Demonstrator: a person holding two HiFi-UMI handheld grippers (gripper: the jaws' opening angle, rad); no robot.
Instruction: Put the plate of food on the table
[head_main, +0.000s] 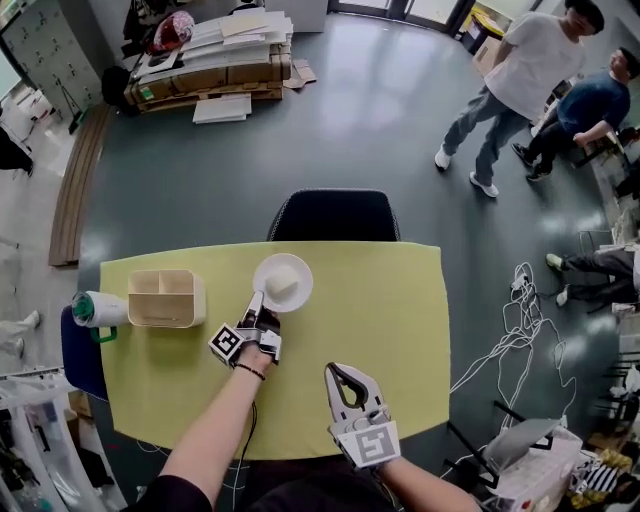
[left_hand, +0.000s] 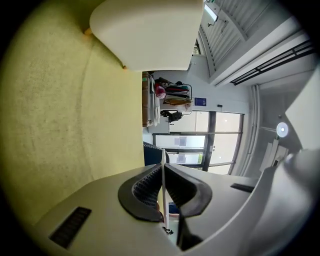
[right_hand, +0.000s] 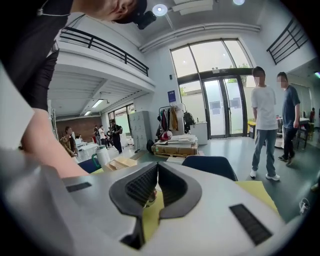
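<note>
A: Left gripper (left_hand: 163, 167) state?
B: Jaws pinched on the thin white plate (left_hand: 163, 192), which is seen edge-on between the pads.
A: Surroundings?
B: The view is rolled sideways. Yellow table (left_hand: 60, 110) fills the left, with a cream container (left_hand: 150, 30) on it at top. Glass doors (left_hand: 200, 145) and a dark chair (left_hand: 151, 152) are beyond.

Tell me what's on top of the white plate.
One pale lump of food sits on the plate; the left tongs clamp its near rim. The plate surface under the food is covered.

White tongs (head_main: 335, 370), black pads (right_hand: 141, 186), marker cubes (head_main: 367, 442), black wristband (head_main: 250, 371)
</note>
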